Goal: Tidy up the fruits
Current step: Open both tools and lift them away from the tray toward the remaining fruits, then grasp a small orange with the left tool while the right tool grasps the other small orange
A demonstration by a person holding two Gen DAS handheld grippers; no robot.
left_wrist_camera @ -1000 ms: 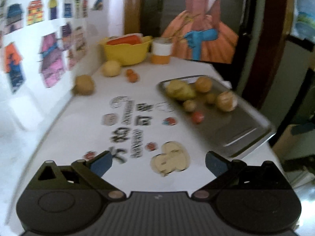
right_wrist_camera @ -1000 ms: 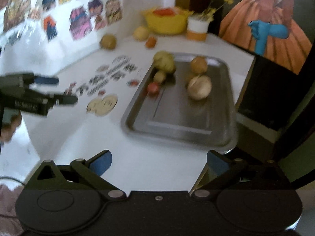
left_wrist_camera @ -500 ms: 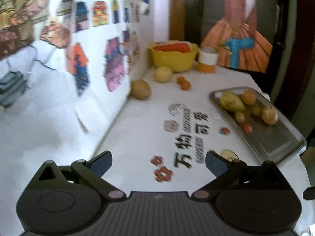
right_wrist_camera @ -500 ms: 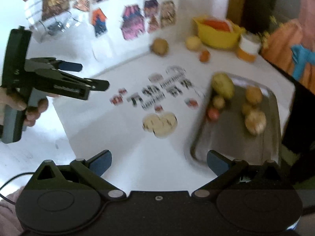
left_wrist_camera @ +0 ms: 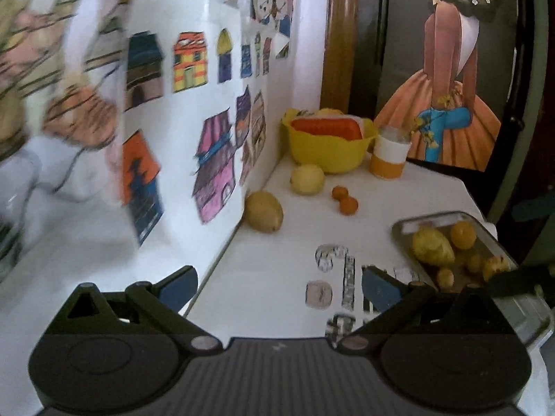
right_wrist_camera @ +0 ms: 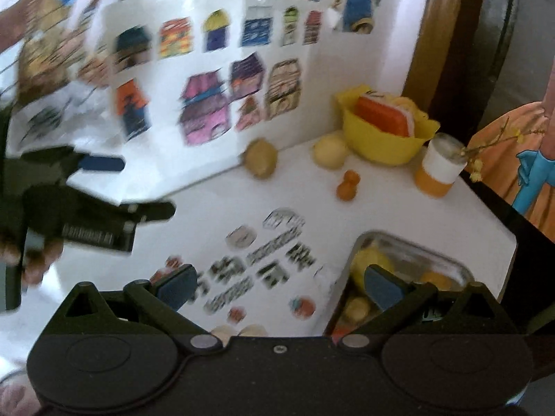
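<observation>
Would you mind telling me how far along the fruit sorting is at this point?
Partly done: several fruits already lie in the metal tray. Nothing is in hand; the left gripper and right gripper both have open, empty jaws. Left on the table: the brown fruit by the wall, the yellow fruit and two small orange fruits.

Both views have swung from the metal tray (left_wrist_camera: 485, 232) toward the picture-covered wall (left_wrist_camera: 208, 111).

Left gripper (left_wrist_camera: 277, 286) held above the table (left_wrist_camera: 277, 270), jaws spread wide and empty, right gripper (right_wrist_camera: 279, 286) likewise agape over the table, a hand (right_wrist_camera: 33, 256) clasping the left gripper's handle
</observation>
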